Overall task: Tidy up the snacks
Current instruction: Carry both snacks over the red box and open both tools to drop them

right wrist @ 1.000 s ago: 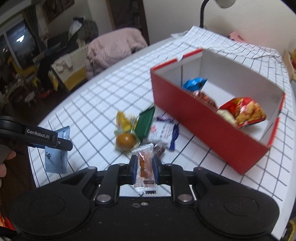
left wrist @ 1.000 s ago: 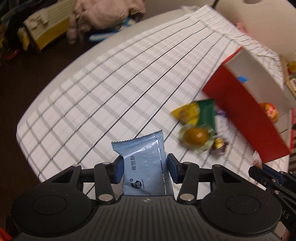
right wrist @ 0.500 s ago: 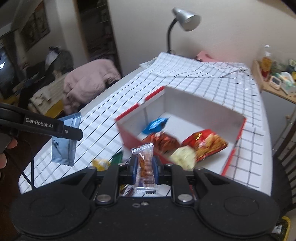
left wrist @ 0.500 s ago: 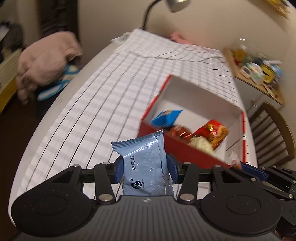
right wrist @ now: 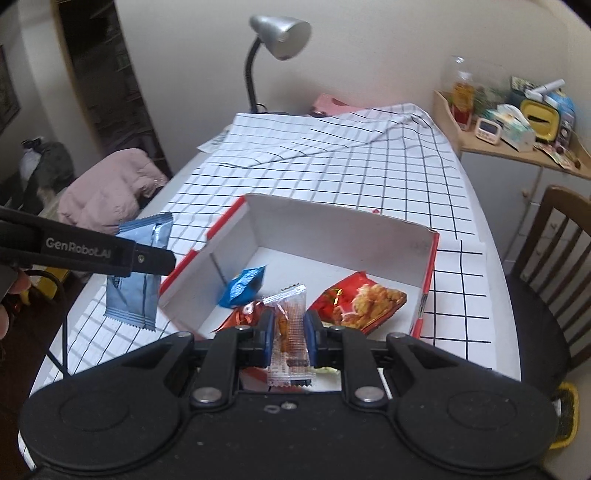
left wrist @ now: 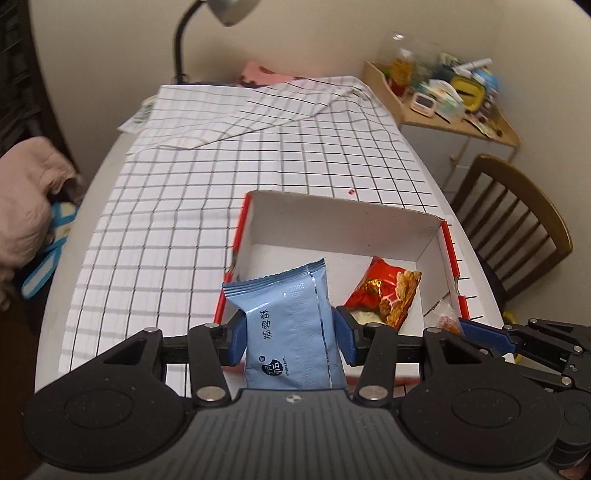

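My left gripper (left wrist: pixel 290 338) is shut on a light blue snack packet (left wrist: pixel 288 328), held upright above the near left corner of the red box (left wrist: pixel 240 225). The right wrist view has that packet (right wrist: pixel 138 269) hanging left of the box's near left corner (right wrist: pixel 186 264). My right gripper (right wrist: pixel 290 338) is shut on a small clear packet with an orange snack (right wrist: pixel 290 332), over the box's near edge. Inside the white-lined box lie a red chip bag (right wrist: pixel 360 301), a blue wrapper (right wrist: pixel 243 286) and a red-orange wrapper (right wrist: pixel 240 314). In the left wrist view the right gripper (left wrist: pixel 476 330) enters from the right.
The box sits on a table under a black-checked white cloth (left wrist: pixel 258 147). A desk lamp (right wrist: pixel 280 35) stands at the table's far end. A wooden chair (left wrist: pixel 517 225) is on the right, a cluttered shelf (right wrist: pixel 517 122) behind it, and a pink coat (right wrist: pixel 107 188) to the left.
Both grippers rose and swung over to the red box with their packets still held. The loose snacks on the cloth dropped out of view below the grippers.
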A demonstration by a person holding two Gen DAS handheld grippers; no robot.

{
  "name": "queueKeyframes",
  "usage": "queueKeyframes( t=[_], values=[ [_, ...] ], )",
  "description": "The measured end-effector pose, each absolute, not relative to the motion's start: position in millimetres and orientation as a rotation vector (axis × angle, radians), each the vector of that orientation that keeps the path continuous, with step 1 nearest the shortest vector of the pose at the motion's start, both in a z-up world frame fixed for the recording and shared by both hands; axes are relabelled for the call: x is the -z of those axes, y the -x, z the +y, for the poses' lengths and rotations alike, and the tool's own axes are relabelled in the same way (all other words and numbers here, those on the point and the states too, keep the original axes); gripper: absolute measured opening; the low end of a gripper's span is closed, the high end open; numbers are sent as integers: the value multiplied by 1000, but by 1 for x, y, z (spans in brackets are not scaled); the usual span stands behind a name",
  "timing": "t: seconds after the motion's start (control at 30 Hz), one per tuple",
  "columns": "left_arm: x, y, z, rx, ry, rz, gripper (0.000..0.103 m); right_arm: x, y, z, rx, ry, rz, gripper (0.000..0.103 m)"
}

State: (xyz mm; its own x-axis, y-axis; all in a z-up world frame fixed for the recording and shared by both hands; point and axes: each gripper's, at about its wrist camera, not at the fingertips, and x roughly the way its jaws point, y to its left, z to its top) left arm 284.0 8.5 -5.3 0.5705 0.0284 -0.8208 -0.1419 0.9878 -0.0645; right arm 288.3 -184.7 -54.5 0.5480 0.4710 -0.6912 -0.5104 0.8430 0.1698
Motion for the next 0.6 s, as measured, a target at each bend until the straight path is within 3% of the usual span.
queueKeyframes(
  t=[0.6],
  values=[
    [74,-368,-4,28,21,1061,47,111,-337,-160,-487,42,942,17]
  ],
)
